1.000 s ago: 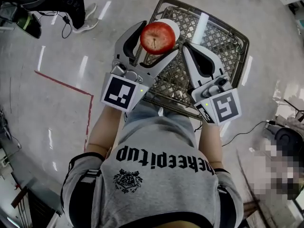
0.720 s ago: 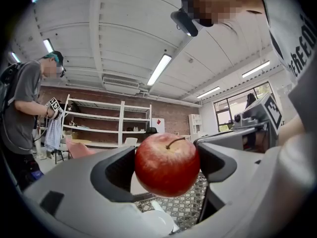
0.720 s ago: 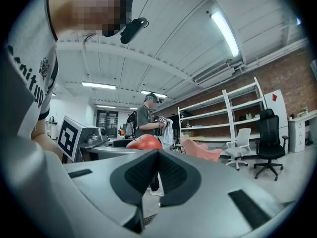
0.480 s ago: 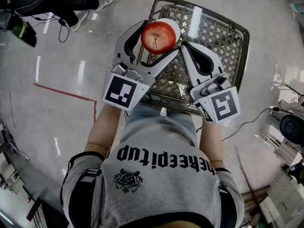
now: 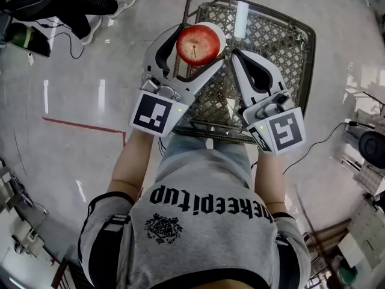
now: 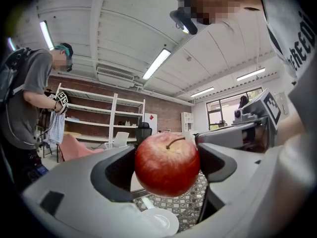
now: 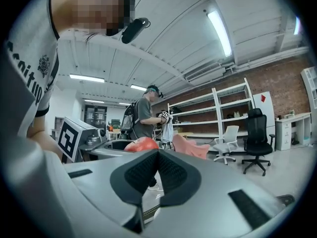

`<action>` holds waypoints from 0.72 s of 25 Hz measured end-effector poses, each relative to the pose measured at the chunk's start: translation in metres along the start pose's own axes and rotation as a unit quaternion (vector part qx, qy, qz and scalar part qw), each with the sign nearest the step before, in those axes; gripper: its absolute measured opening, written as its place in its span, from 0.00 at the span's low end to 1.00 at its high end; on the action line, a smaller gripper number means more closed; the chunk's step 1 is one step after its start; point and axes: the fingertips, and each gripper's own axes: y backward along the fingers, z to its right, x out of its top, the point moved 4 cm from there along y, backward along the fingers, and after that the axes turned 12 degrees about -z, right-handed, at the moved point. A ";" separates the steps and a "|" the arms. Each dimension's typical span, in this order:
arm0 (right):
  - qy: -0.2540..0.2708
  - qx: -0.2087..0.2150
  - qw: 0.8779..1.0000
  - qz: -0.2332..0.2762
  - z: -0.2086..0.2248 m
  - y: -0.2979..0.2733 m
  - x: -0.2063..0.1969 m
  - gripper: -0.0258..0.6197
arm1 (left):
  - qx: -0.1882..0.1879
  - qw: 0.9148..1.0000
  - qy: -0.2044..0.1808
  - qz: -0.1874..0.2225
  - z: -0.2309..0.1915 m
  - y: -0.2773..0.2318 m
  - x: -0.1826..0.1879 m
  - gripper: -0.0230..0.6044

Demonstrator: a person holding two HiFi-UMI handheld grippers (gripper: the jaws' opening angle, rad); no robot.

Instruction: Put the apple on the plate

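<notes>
Left tongs (image 5: 201,47) grip apple (image 5: 197,42) over plate (image 5: 219,31) below them for drop-off; right tongs (image 5: 236,56) clenched empty alongside.

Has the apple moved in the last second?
No. Held in the left gripper, the apple still covers the same lower-left part of the white plate on the mesh surface.

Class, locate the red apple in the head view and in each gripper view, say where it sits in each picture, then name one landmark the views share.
Head view: apple top centre, over the mesh cart.
Left gripper view: just below centre, between the jaws.
Right gripper view: a red sliver left of centre, beyond the right gripper's shut jaws.
Shared landmark: the left gripper clamping it, seen in all three.
</notes>
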 end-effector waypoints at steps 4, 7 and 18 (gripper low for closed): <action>-0.004 -0.007 1.000 -0.012 0.010 -0.012 -0.012 0.04 | -0.010 1.000 0.005 -0.011 -0.007 -0.019 -0.014 0.73; -0.005 -0.011 1.000 -0.020 0.017 -0.019 -0.018 0.04 | -0.017 1.000 0.006 -0.016 -0.010 -0.030 -0.022 0.73; -0.019 -0.011 0.999 -0.037 0.026 -0.041 -0.034 0.04 | -0.028 0.999 0.009 -0.039 -0.022 -0.056 -0.050 0.73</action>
